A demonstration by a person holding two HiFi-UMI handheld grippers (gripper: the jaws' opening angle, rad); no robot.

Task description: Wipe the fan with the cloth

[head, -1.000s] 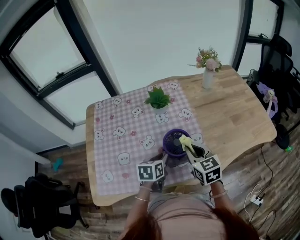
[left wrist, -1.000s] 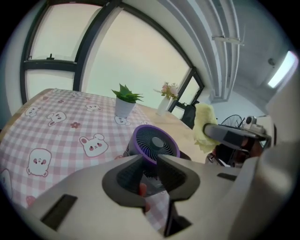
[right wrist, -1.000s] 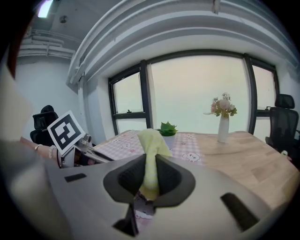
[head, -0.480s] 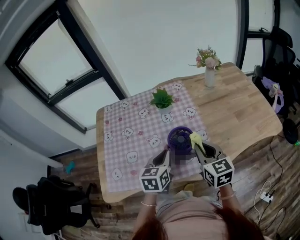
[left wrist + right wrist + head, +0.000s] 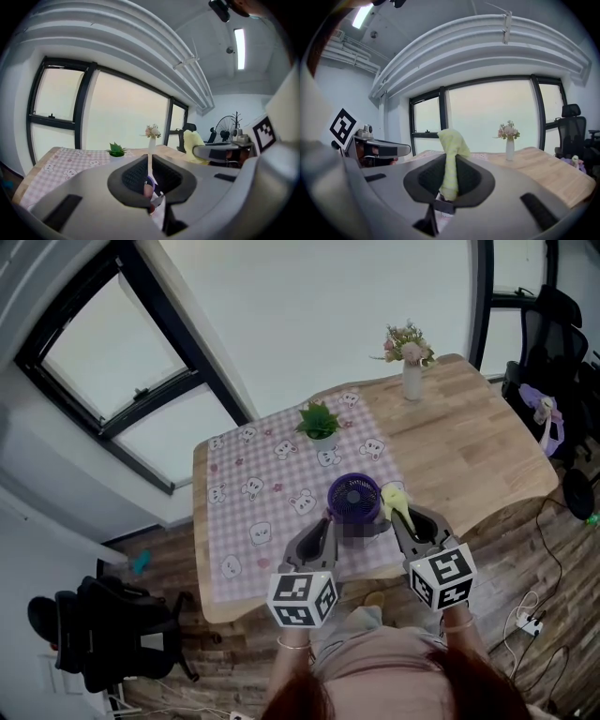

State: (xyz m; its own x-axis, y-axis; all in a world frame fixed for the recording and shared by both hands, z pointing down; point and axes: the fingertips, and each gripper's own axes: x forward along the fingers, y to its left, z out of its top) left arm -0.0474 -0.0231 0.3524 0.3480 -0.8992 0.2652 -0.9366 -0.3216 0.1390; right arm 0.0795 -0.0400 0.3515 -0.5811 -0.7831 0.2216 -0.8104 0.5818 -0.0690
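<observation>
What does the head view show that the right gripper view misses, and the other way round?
Only the head view: the purple fan, the small green plant, the wooden floor. Only the right gripper view: the ceiling light and, close up, the dark pads pressing the yellow cloth. Both: that cloth shut in the right gripper, the vase of flowers, the windows.

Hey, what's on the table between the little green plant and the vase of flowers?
Nothing stands there. In the head view, the stretch from the green plant to the vase shows only the checked tablecloth and then bare wooden table.
</observation>
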